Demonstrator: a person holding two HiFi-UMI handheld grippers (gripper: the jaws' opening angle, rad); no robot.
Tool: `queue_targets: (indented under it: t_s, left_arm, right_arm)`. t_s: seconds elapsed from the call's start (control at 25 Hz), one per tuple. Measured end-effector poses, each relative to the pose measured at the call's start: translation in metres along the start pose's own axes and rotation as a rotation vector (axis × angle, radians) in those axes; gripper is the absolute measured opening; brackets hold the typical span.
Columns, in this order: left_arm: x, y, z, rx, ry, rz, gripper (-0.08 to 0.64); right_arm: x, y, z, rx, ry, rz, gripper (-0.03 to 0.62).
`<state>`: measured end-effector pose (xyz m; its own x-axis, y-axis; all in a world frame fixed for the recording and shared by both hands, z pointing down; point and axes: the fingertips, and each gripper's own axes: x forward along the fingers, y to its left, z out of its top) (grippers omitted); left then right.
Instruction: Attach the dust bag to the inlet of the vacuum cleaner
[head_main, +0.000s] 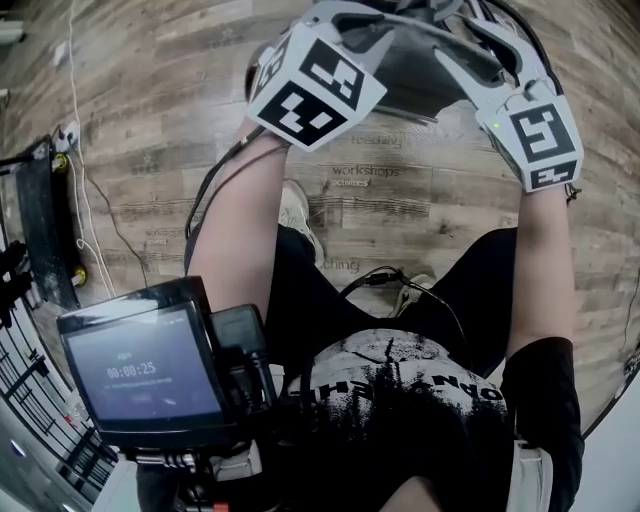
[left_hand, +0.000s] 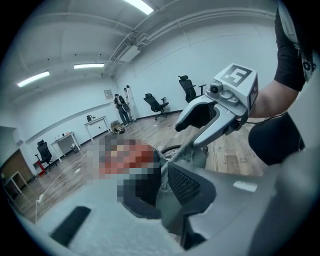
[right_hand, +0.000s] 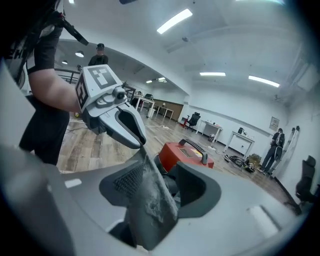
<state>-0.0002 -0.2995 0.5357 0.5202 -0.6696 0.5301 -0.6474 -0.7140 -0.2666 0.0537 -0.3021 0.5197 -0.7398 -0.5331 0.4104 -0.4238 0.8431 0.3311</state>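
- A small lit screen (head_main: 140, 370) sits nearest in the head view, mounted at the person's chest and showing a counter. A black printed shirt and black trousers are beside it.
- Higher in that view both grippers are close together above the wooden floor (head_main: 400, 200), with their marker cubes turned toward the camera.
- The left gripper (left_hand: 161, 167) has its jaws nearly together, pinching a fold of the grey dust bag (right_hand: 150, 205).
- The right gripper (right_hand: 157, 169) has its jaws much wider apart, with a thick bunch of the same bag filling the gap. The cloth lies against the meshed pad and seems to press on the other jaw too, though the wide-angle view leaves that contact unsure.
- The bag runs as a strip from one gripper to the other, in the air and clear of the floor.
- The vacuum cleaner (right_hand: 185, 154), red with a dark handle, stands on the floor beyond the jaws, apart from the bag.
- Desks, office chairs and standing people are by the far white wall.
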Motion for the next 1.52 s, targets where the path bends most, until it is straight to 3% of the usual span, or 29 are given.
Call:
queue_targets:
  t_s: [0.08, 0.2, 0.32, 0.56, 0.76, 0.88, 1.0, 1.08, 1.32, 1.52]
  left_arm:
    - [-0.004, 0.001, 0.002, -0.028, -0.035, 0.011, 0.011]
    - [-0.008, 0.005, 0.004, -0.074, -0.077, 0.019, 0.005]
    - [-0.009, 0.005, 0.006, -0.123, -0.114, 0.002, 0.004]
    - [-0.020, -0.014, 0.011, -0.219, -0.189, -0.069, 0.003]
    - [-0.035, -0.015, -0.003, -0.225, -0.144, -0.054, 0.003]
    - [-0.037, 0.004, -0.008, -0.256, -0.172, -0.038, 0.003]
    - [-0.033, 0.017, -0.022, -0.203, -0.098, -0.002, 0.003]
    - [-0.037, 0.012, -0.019, -0.233, -0.083, -0.013, 0.003]
    - [-0.104, 0.002, 0.048, -0.321, -0.033, -0.102, 0.003]
    - [-0.181, 0.007, 0.139, -0.353, -0.056, -0.116, 0.003]
  right_arm:
    - [-0.001, 0.004, 0.006, 0.026, -0.046, 0.011, 0.170]
    - [0.002, 0.013, 0.007, 0.056, -0.087, 0.032, 0.103]
    - [0.006, 0.020, 0.007, 0.018, -0.108, 0.009, 0.006]
    - [0.015, 0.047, 0.010, 0.029, -0.172, 0.066, 0.005]
    - [0.011, 0.051, 0.020, 0.140, -0.272, 0.082, 0.005]
    - [0.017, 0.042, 0.018, 0.172, -0.261, 0.077, 0.005]
    - [0.013, 0.035, 0.029, 0.189, -0.246, 0.077, 0.005]
    - [-0.005, 0.035, 0.055, 0.228, -0.255, 0.103, 0.005]
    - [-0.087, 0.029, 0.134, 0.311, -0.212, 0.198, 0.005]
    - [-0.159, 0.003, 0.220, 0.334, -0.222, 0.248, 0.006]
